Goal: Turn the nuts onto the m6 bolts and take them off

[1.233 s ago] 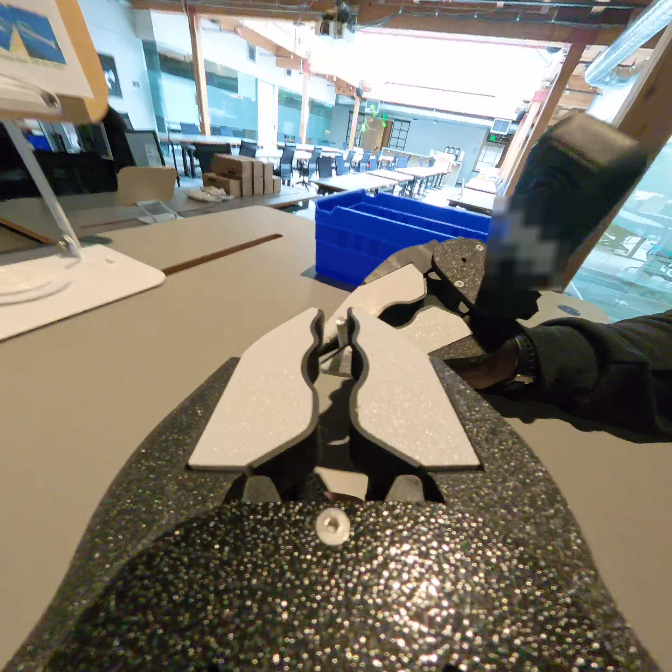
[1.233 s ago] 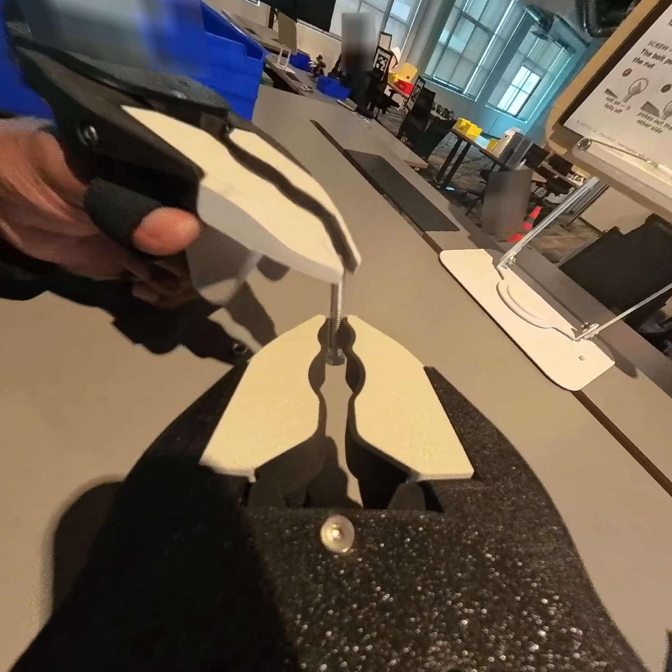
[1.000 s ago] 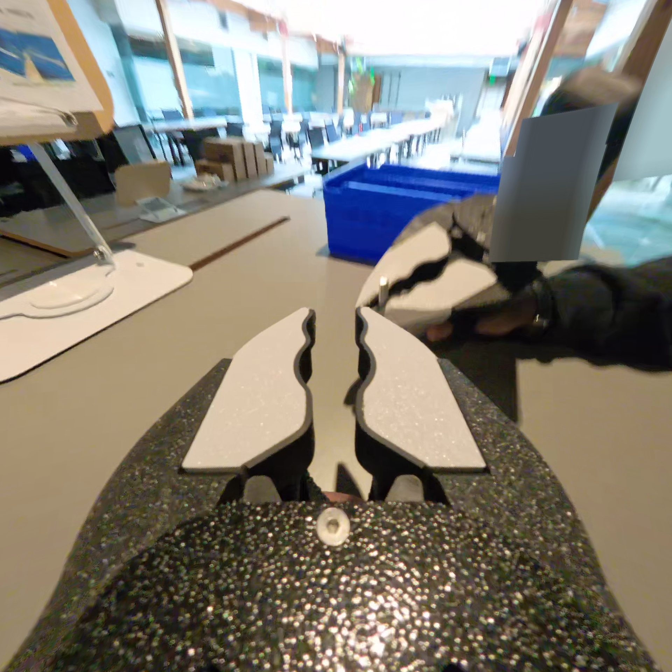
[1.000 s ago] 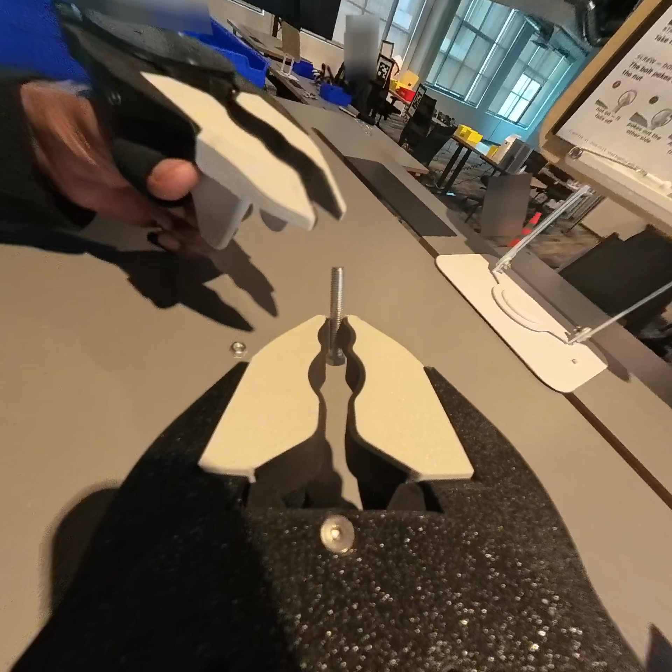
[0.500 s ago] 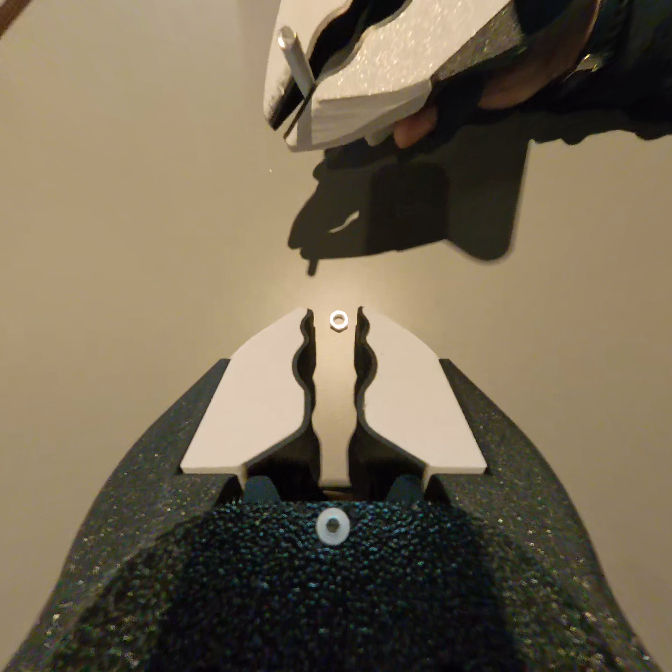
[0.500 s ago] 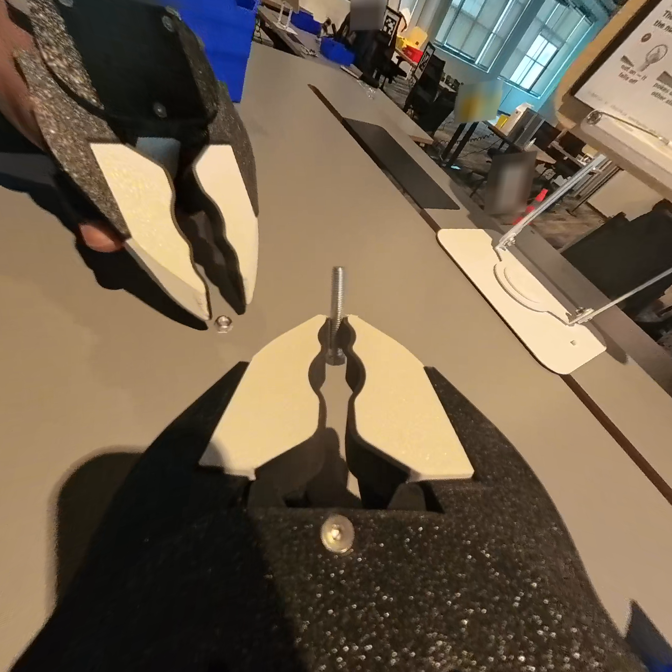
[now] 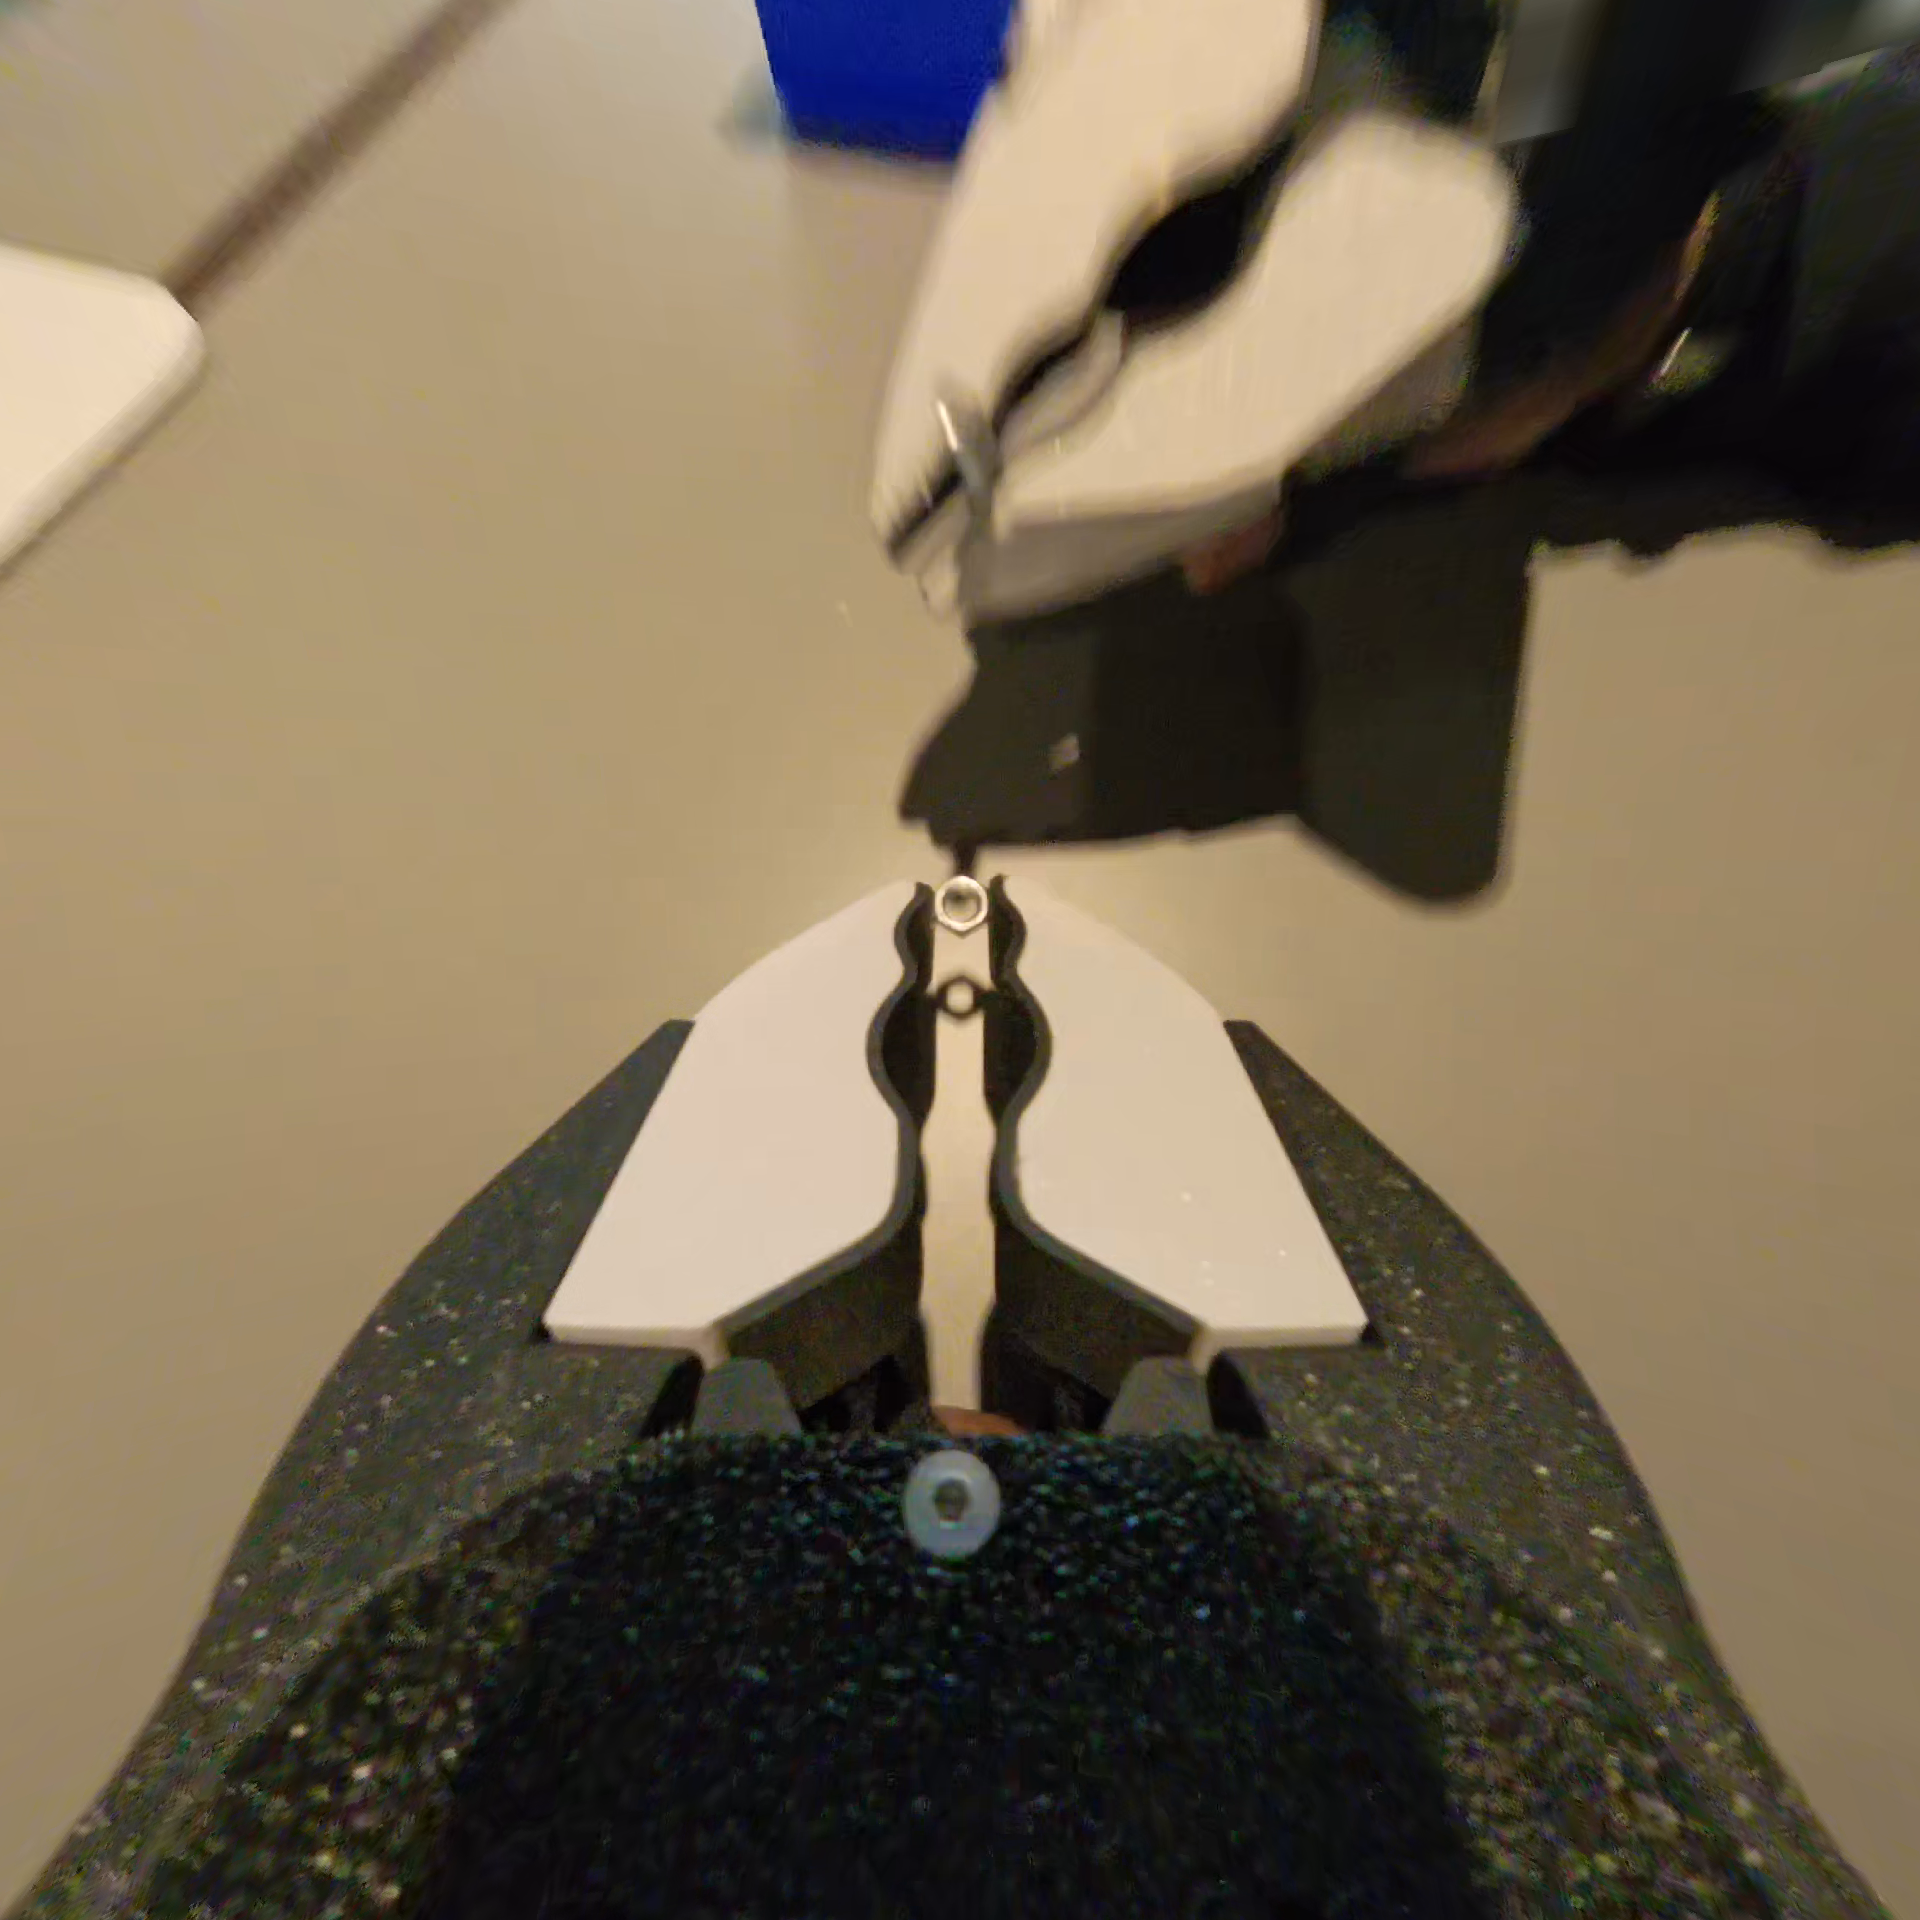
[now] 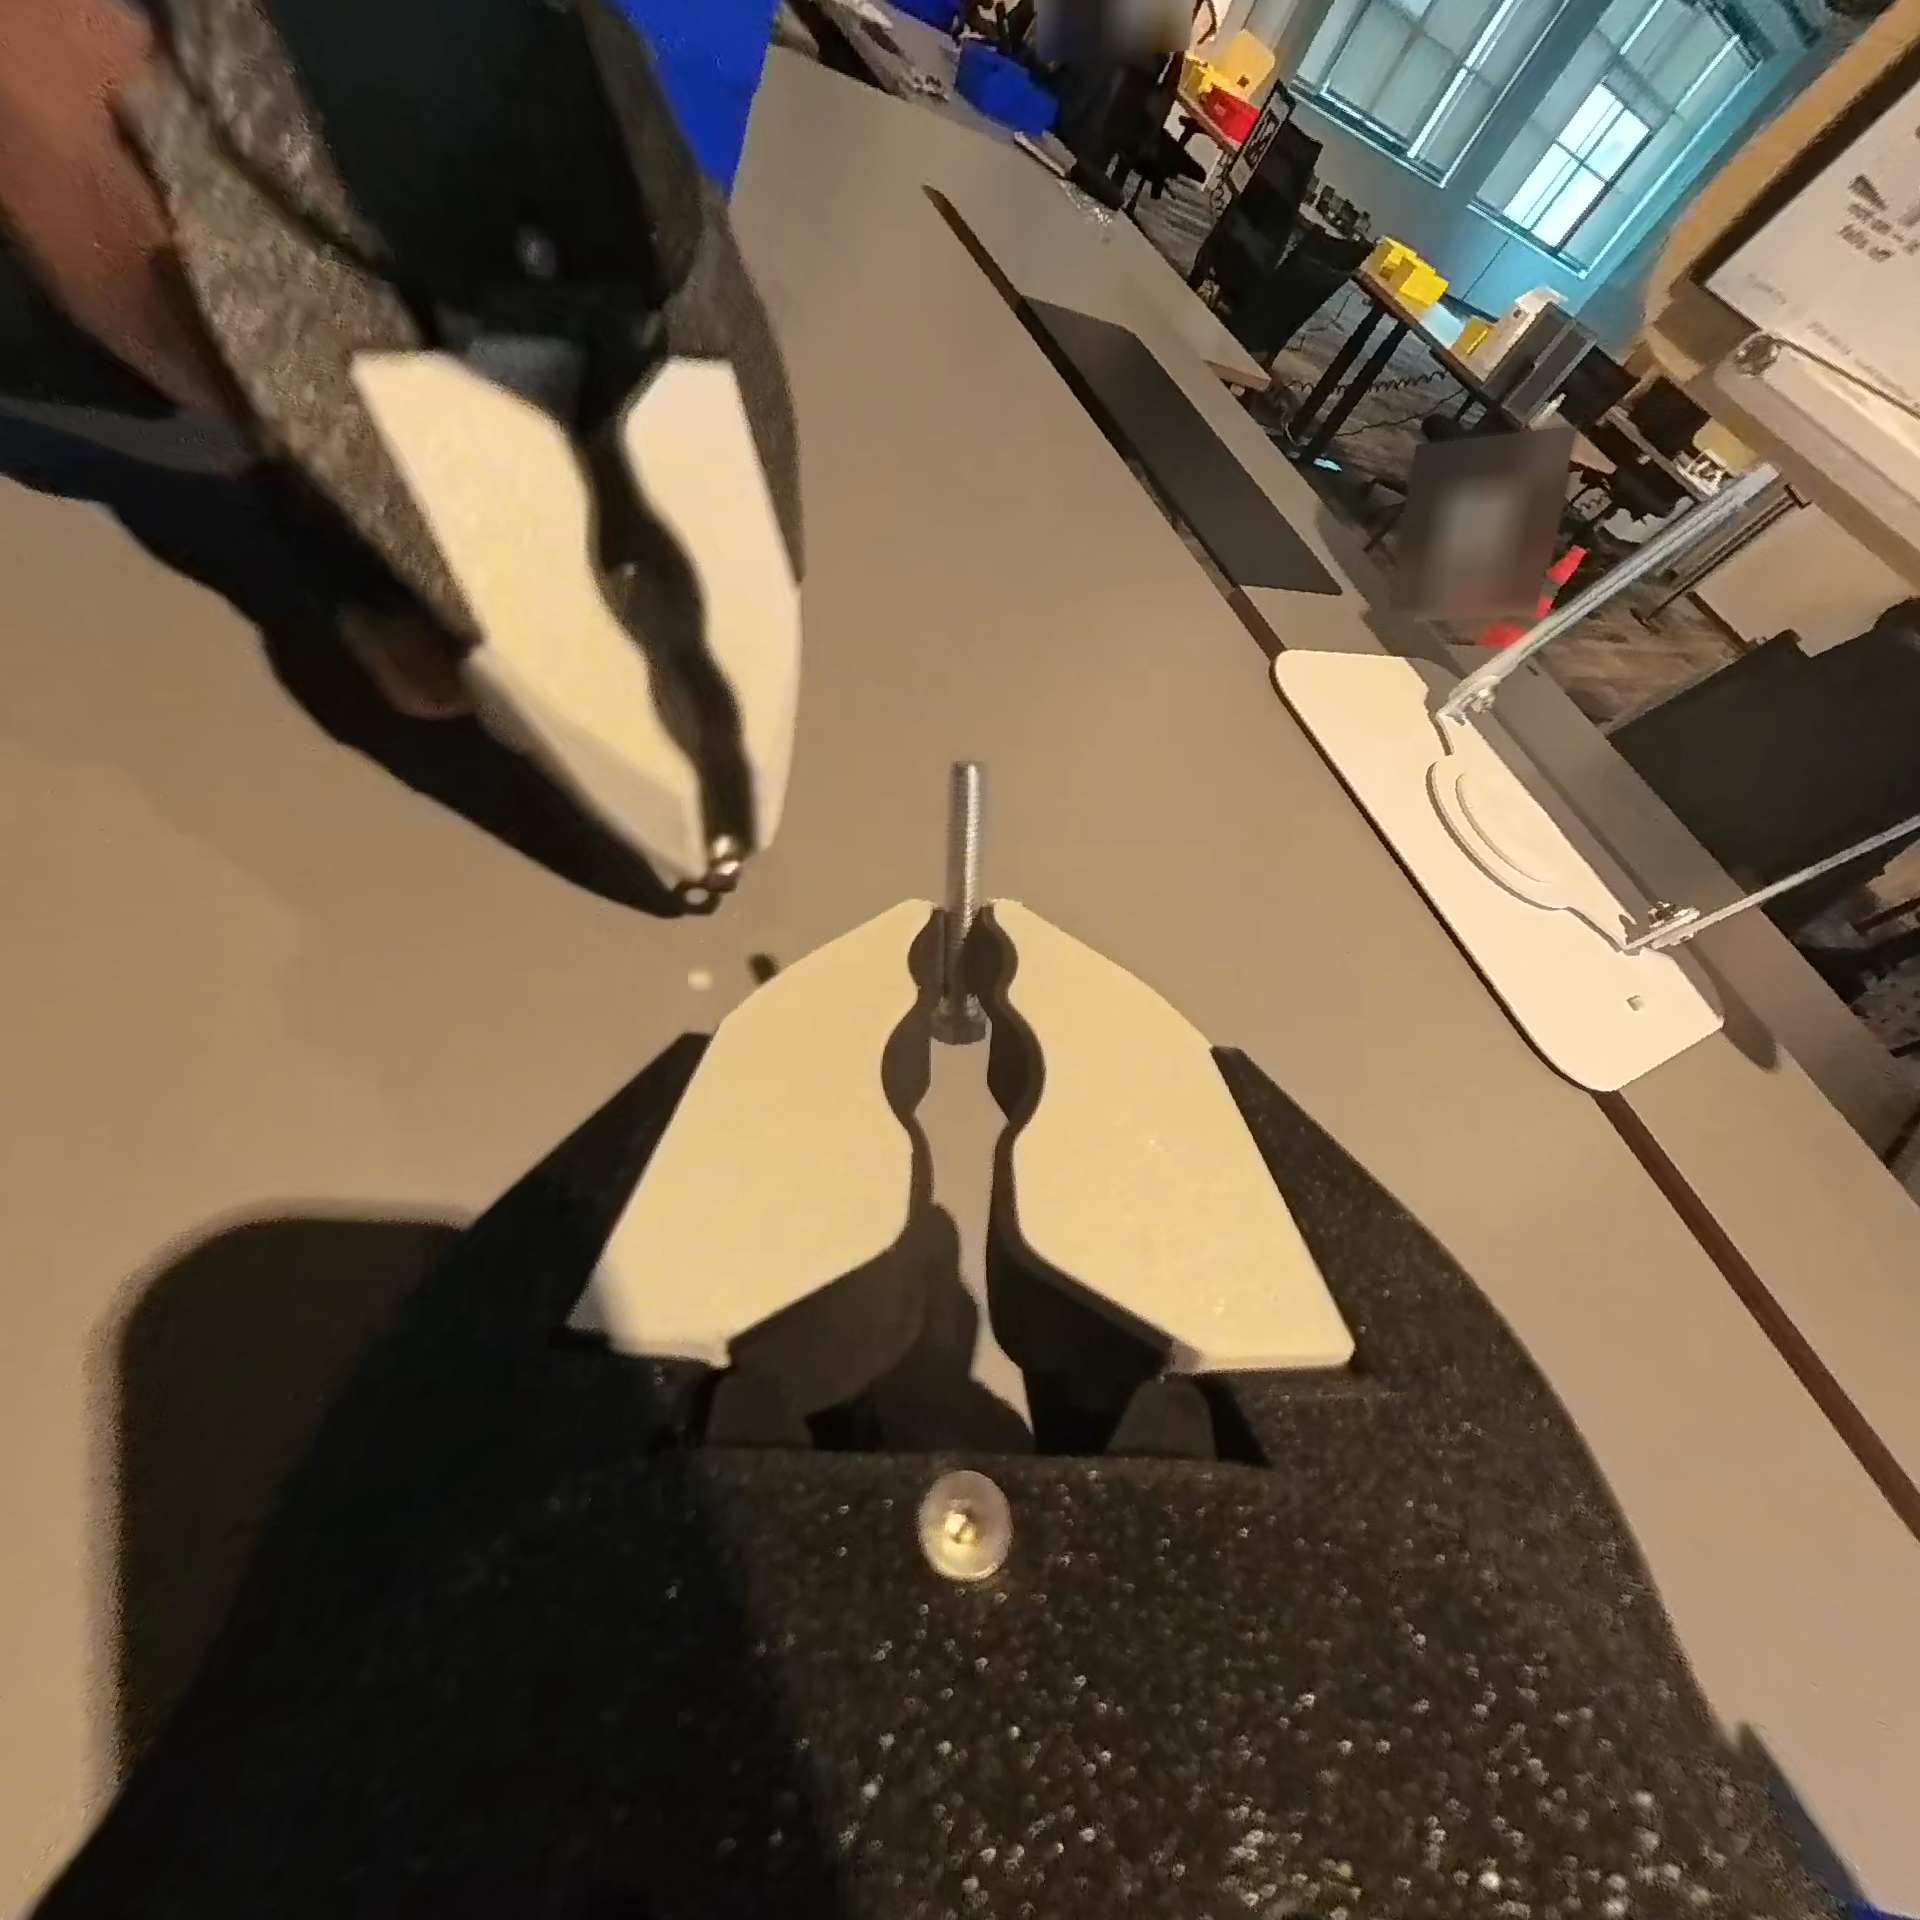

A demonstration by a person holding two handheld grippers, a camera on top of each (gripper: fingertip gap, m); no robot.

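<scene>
My left gripper (image 7: 958, 894) is shut on a small silver hex nut (image 7: 958, 902) pinched at its fingertips. The nut hangs a little above the grey table (image 7: 468, 727), with its shadow below it. My right gripper (image 8: 961, 914) is shut on a silver bolt (image 8: 964, 831), thread end pointing forward and up, head back between the fingers. In the right wrist view the left gripper (image 8: 727, 852) points down at upper left, the nut (image 8: 724, 854) at its tips just left of the bolt. In the left wrist view the right gripper (image 7: 935, 520) is blurred, upper right.
A blue bin (image 7: 883, 73) stands at the table's far side. A white stand base (image 8: 1475, 862) with thin metal rods sits to the right, near a dark seam in the table. A dark mat (image 8: 1174, 447) lies farther back. A tiny speck (image 8: 699, 977) lies on the table.
My left gripper came down around the nut on the table, closed on it and raised it toward the bolt. My right gripper has kept the bolt nearly still.
</scene>
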